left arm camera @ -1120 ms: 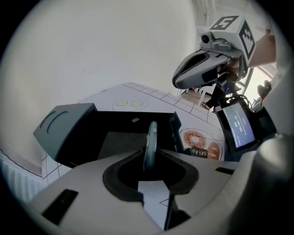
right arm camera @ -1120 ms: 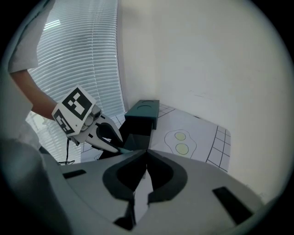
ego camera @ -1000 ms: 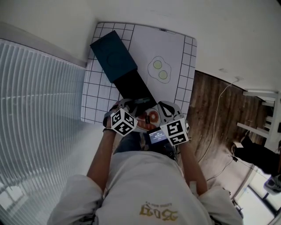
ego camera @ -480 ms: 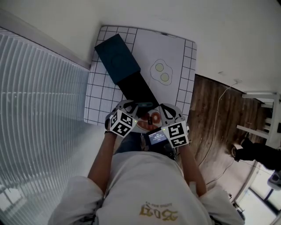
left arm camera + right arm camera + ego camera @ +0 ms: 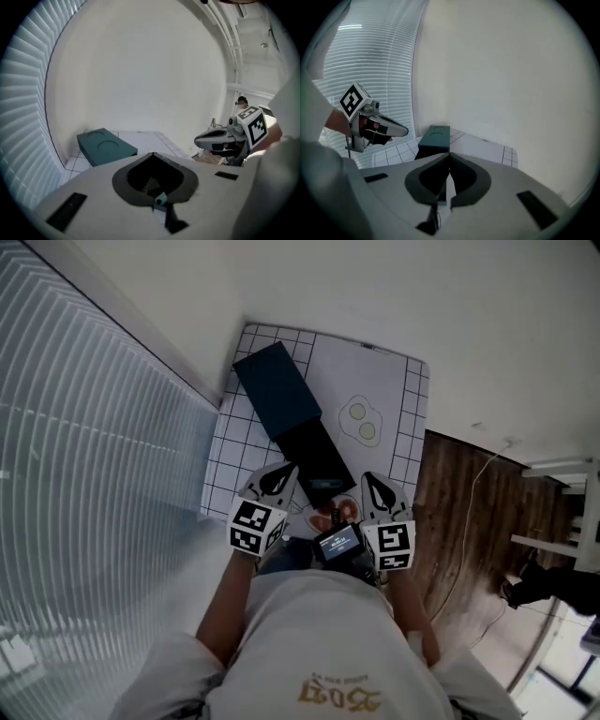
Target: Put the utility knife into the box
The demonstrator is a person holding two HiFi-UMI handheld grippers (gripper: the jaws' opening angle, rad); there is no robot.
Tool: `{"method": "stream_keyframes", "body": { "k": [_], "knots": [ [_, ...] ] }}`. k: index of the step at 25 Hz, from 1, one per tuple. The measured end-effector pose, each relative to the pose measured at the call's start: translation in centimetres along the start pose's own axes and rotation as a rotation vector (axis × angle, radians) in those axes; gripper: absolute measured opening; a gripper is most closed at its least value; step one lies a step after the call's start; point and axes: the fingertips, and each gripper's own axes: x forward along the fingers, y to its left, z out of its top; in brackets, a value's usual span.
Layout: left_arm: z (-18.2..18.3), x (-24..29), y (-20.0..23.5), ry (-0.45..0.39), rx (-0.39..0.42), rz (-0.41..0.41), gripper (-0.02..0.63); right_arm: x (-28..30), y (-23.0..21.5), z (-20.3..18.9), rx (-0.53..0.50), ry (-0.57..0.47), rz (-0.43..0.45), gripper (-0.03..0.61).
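Knife [image 5: 328, 486] seems already in open box [image 5: 309, 442], at end toward table [image 5: 405, 418] near edge; small, hard to confirm. Judged next: keep clear of box, fetch lid [image 5: 277, 390] from far left corner. Left tongs [image 5: 153, 157] just been closing, now together, nothing between. Right tongs [image 5: 449, 157] together, empty. Both side by side over near edge, tilted down.

Shows a white tabletop [image 5: 375, 381] edged with a black grid and bearing a yellow-green drawing [image 5: 361, 423], a dark teal box [image 5: 277, 390], a brown wooden floor [image 5: 459, 512], pale striped blinds [image 5: 84, 427], and black-and-white square markers [image 5: 255, 526] on the left claw [image 5: 284, 470] and right claw [image 5: 370, 479].
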Motion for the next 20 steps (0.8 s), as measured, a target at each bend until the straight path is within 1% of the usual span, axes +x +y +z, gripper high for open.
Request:
{"method": "stream_keyframes", "body": {
  "k": [3, 7, 8, 11, 13, 16, 20],
  "knots": [
    [3.7, -1.9, 0.4, -0.102, 0.045, 0.055, 0.008, -0.7, 0.0, 2.8, 0.007, -0.082, -0.022, 0.007],
    [8.1, -4.4, 0.3, -0.216, 0.106, 0.104, 0.008, -1.8, -0.2, 6.6, 0.052, -0.203, -0.027, 0.008],
    [9.1, -5.0, 0.4, -0.246, 0.106, 0.119, 0.008, -2.0, -0.2, 7.5, 0.056, -0.225, -0.028, 0.007],
    [12.1, -7.4, 0.8, -0.366, 0.074, 0.179, 0.008, -2.8, -0.2, 10.2, 0.052, -0.286, -0.030, 0.006],
    [14.4, -8.9, 0.8, -0.437, 0.091, 0.209, 0.008, -3.5, -0.2, 12.5, 0.049, -0.337, -0.034, 0.006],
    [16.6, -10.5, 0.6, -0.492, 0.126, 0.252, 0.008, -4.2, 0.0, 15.2, 0.031, -0.393, -0.031, 0.006],
    [17.0, -11.4, 1.3, -0.503, 0.133, 0.295, 0.008, -4.1, 0.1, 16.6, 0.017, -0.415, -0.017, 0.006]
  ]
}}
